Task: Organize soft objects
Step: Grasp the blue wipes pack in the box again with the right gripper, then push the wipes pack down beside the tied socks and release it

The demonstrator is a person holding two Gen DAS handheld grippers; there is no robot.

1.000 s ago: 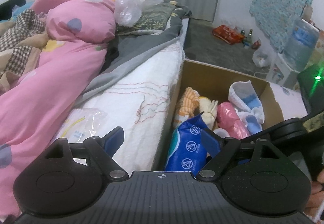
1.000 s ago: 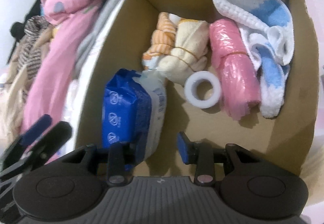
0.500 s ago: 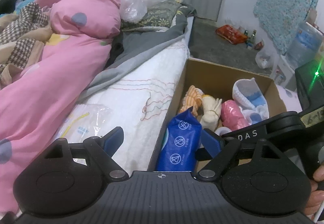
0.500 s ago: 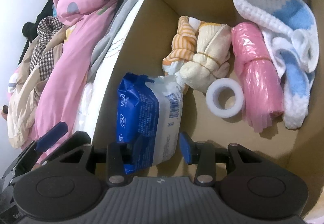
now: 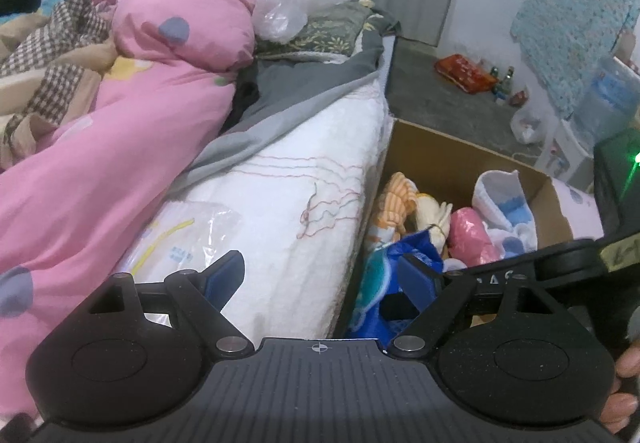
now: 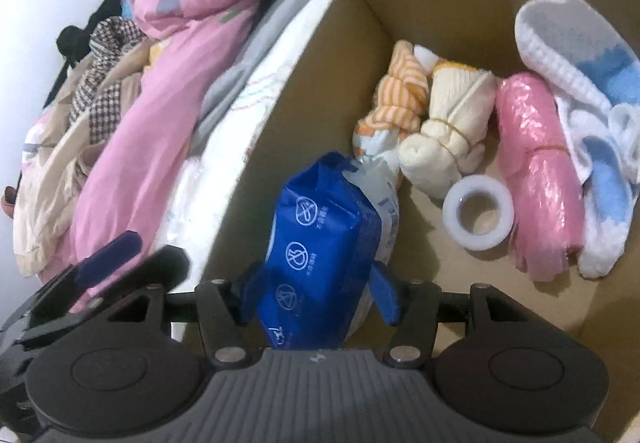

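The right gripper hangs over the box with the blue pack standing between its fingers; the jaws have just been opening and no longer look pressed on it. In the box, at 1 o'clock from the pack, lie a striped roll, a cream roll, tape, a pink bundle and a white-blue cloth. The left gripper hovers over the bed, jaws spread and empty; a clear bag lies at its 10 o'clock.
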